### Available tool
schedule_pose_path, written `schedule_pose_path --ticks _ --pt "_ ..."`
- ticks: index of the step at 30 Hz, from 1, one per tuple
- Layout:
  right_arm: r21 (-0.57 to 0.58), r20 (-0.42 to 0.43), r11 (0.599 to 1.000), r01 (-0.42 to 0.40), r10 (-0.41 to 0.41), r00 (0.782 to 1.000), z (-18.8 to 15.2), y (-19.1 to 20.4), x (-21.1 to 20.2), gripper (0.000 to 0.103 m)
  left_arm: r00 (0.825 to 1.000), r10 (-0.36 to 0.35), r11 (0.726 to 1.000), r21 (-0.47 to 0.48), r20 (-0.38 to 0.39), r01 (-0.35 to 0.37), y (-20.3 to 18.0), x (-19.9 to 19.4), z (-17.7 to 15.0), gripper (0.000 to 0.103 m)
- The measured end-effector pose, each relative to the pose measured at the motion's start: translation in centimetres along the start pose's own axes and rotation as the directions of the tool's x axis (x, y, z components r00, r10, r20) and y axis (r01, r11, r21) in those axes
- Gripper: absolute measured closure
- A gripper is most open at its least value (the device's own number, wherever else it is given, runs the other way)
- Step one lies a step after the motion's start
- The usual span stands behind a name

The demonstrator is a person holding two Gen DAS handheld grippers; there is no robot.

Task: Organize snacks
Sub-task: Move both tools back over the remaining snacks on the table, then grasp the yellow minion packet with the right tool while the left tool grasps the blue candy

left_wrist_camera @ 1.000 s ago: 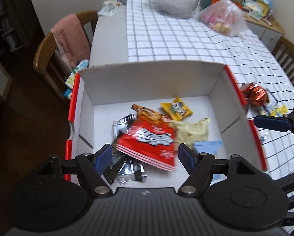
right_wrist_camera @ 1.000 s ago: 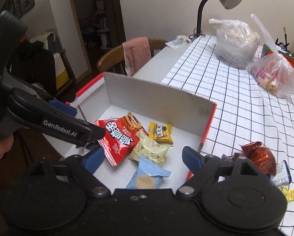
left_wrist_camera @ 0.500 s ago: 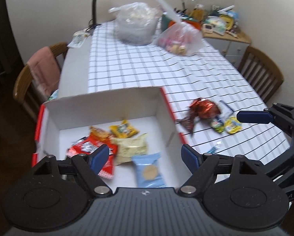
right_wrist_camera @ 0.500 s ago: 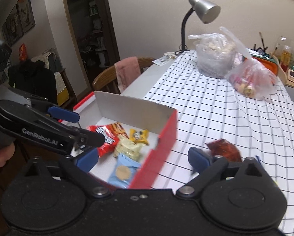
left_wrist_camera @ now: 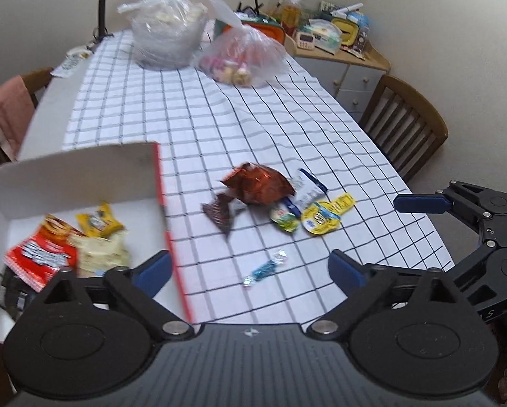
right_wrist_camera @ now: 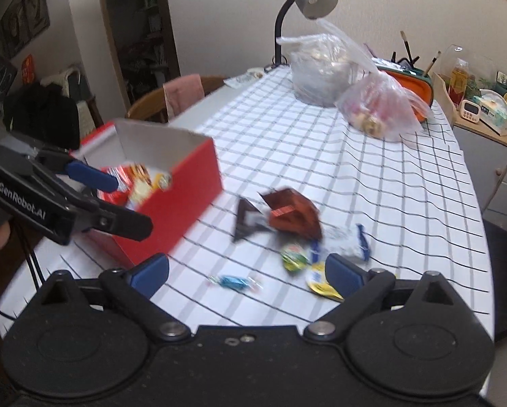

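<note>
Both jaws just opened, left gripper [left_wrist_camera: 250,269] and right gripper [right_wrist_camera: 246,271] empty. Risk: the candy [left_wrist_camera: 265,268], apparently small, slipping between wide pads.

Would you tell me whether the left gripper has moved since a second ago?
Yes. The left gripper has swung rightward, from over the red box to above the loose snacks on the checked tablecloth.

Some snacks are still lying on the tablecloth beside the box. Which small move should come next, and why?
Probably lower the right gripper onto the blue candy and close on it. Both grippers are empty, their jaws having just opened wide, and this candy lies nearest, apart from the other snacks, outside the red box.
</note>
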State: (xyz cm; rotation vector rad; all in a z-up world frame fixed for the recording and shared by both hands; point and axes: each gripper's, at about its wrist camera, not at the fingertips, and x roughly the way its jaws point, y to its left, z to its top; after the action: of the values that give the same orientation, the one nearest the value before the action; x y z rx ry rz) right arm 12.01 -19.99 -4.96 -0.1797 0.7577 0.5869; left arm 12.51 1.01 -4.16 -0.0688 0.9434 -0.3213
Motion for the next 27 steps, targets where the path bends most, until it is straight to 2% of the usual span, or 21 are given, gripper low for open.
schedule_pose_path --ticks 6,12,19,27 --pt "-0.059 -0.058 0.998 -0.013 0.01 0.998 -2.2 -3.8 0.7 0.004 0.997 0.037 0.999 -0.013 -0.061 -0.037 -2.6 3.8 -1.3 0.003" --pt "-0.151 -0.122 0.987 -0.059 0.04 0.992 -3.0 -6.9 2.7 0.004 0.992 0.057 0.997 0.053 -0.111 -0.051 -5.2 7.2 -1.9 0.003" --pt "-0.221 -0.155 0.972 -0.085 0.051 0.987 -3.0 -9.8 6.3 0.007 0.985 0.096 0.992 0.1 -0.141 -0.083 -6.3 10.1 -1.2 0.003" --pt "-0.312 -0.213 0.935 -0.166 0.102 0.972 -2.7 -11.1 10.9 0.01 0.977 0.127 0.988 0.114 -0.172 -0.108 -6.3 12.9 -0.7 0.004"
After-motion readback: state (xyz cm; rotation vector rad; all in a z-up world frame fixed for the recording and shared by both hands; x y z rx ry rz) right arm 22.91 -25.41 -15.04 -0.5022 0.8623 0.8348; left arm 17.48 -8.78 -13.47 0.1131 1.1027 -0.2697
